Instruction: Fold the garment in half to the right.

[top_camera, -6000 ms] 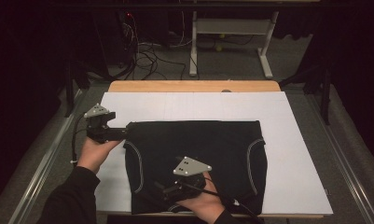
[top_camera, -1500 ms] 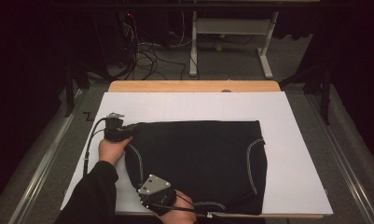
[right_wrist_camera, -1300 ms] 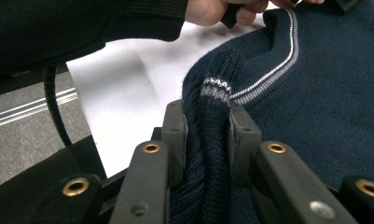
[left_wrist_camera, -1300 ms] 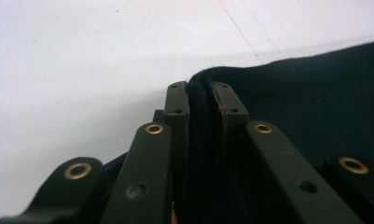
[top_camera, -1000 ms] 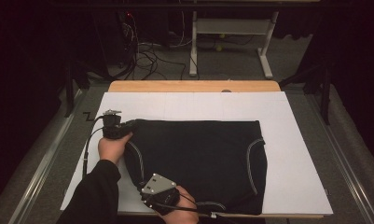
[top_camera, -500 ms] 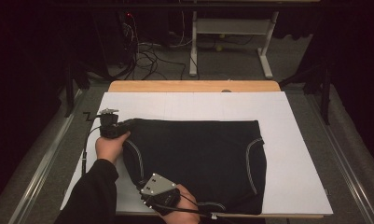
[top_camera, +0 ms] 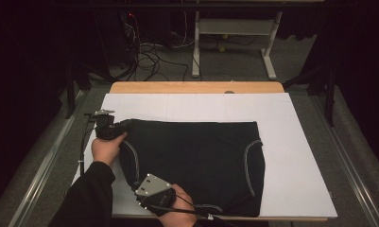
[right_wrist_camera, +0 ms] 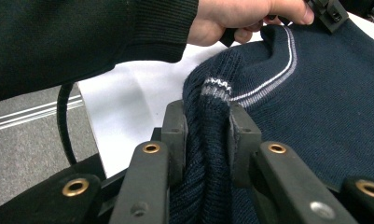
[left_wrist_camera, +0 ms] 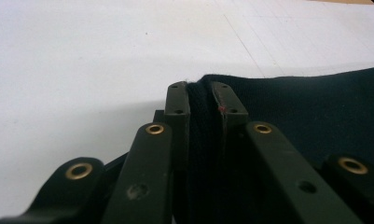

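A dark navy knitted garment (top_camera: 192, 156) with pale stripe trim lies flat on the white board (top_camera: 291, 142). My left gripper (top_camera: 114, 130) is at its far left corner, shut on the cloth. In the left gripper view the jaws (left_wrist_camera: 204, 95) pinch a fold of the dark knit (left_wrist_camera: 315, 107). My right gripper (top_camera: 136, 183) is at the garment's near left edge. In the right gripper view it (right_wrist_camera: 205, 116) is shut on a bunched ribbed edge of the garment (right_wrist_camera: 324, 107), with the other hand (right_wrist_camera: 231, 18) and its gripper (right_wrist_camera: 331, 14) farther off.
The board rests on a wooden table whose far edge (top_camera: 196, 87) shows behind it. Bare white board lies to the right of the garment and beyond it. Cables (top_camera: 144, 52) and a desk frame (top_camera: 234, 28) stand on the floor behind.
Over six seconds my right gripper moved left along the near edge and took hold at the near left corner. The left gripper shifted slightly away. Little has moved in the last second.
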